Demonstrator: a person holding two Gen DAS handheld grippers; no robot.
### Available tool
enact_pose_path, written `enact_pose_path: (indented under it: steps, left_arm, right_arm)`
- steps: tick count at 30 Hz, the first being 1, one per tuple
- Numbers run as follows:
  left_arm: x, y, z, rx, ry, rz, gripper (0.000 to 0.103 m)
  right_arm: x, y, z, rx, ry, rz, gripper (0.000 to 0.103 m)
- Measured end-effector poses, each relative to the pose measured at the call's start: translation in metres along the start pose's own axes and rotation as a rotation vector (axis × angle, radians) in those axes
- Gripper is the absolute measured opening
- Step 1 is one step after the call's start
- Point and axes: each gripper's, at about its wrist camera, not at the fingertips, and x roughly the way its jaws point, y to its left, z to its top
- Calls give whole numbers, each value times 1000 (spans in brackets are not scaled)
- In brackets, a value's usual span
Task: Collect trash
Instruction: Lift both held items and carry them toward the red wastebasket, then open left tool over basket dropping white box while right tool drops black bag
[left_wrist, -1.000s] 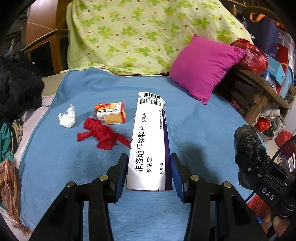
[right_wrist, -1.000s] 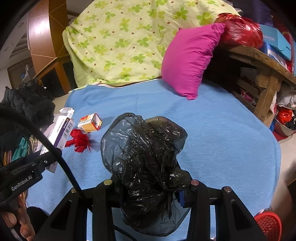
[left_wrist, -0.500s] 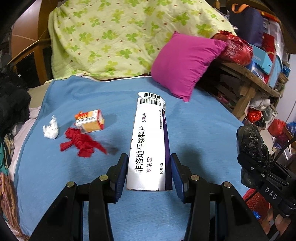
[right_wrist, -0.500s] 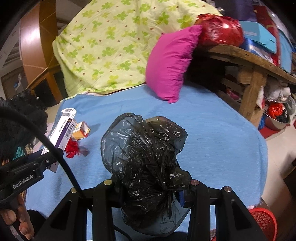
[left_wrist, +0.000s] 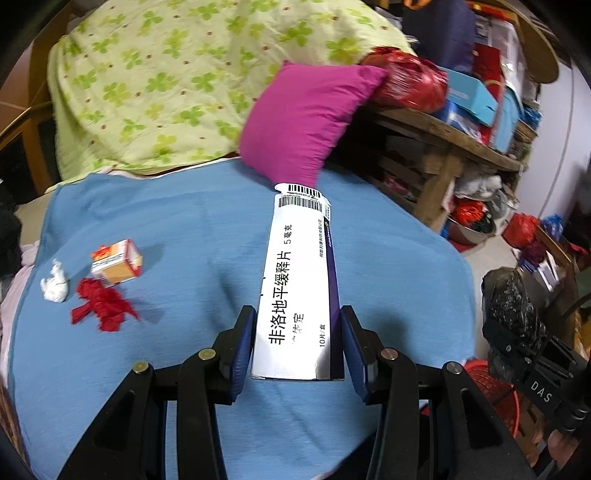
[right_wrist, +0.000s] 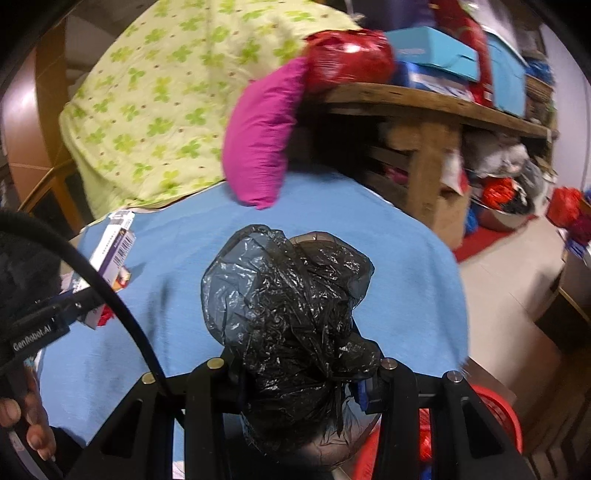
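Left claw: both blue-padded fingers pressed against the long sides of a long white-and-purple cardboard medicine box; the box projects forward, barcode end farthest out, raised above the bed.
Left claw pose: held roughly level over the near edge of the blue bed sheet, pointing toward the far end of the bed.
Right claw: closed around the gathered neck of a crumpled black plastic trash bag; the bag bulges up and forward from between the fingers.
Right claw pose: level, over the near right part of the sheet; in the left wrist view it appears at the right margin with the bag on top, beyond the right edge of the bed.
Holding hand: fingertips of the person's left hand show at the lower left of the right wrist view, beside a black cable.
Loose trash on the sheet: a small orange-and-white carton, a crumpled red scrap just in front of it, and a white paper wad beside both, all near the left edge.
Far end of bed: a green clover-print quilt heaped up, with a magenta pillow leaning at the right corner.
Floor: a red mesh basket below the right claw, beside the bed.
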Motion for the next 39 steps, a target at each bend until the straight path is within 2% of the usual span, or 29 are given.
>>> enact_pose_path:
  steps: [12, 17, 22, 31, 33, 36, 39]
  left_arm:
    - [5, -70, -22, 132, 58, -149, 47]
    - [9, -102, -35, 191, 95, -212, 47]
    - [14, -133, -46, 252, 131, -263, 47]
    - [16, -186, -58, 334, 185, -355, 47]
    - [18, -194, -59, 349, 193, -365, 47]
    - [22, -207, -64, 369, 213, -380, 47]
    - [26, -218, -68, 389, 232, -392, 47]
  right_arm:
    - [-40, -80, -46, 144, 27, -141, 44]
    - [-47, -110, -71, 180, 69, -207, 44]
    - [-44, -135, -97, 227, 131, -239, 44]
    - [-38, -164, -116, 282, 188, -248, 45]
    - [-37, -168, -119, 294, 200, -241, 47]
    - [-39, -173, -121, 313, 198, -243, 61]
    - [-42, -179, -121, 326, 190, -248, 66]
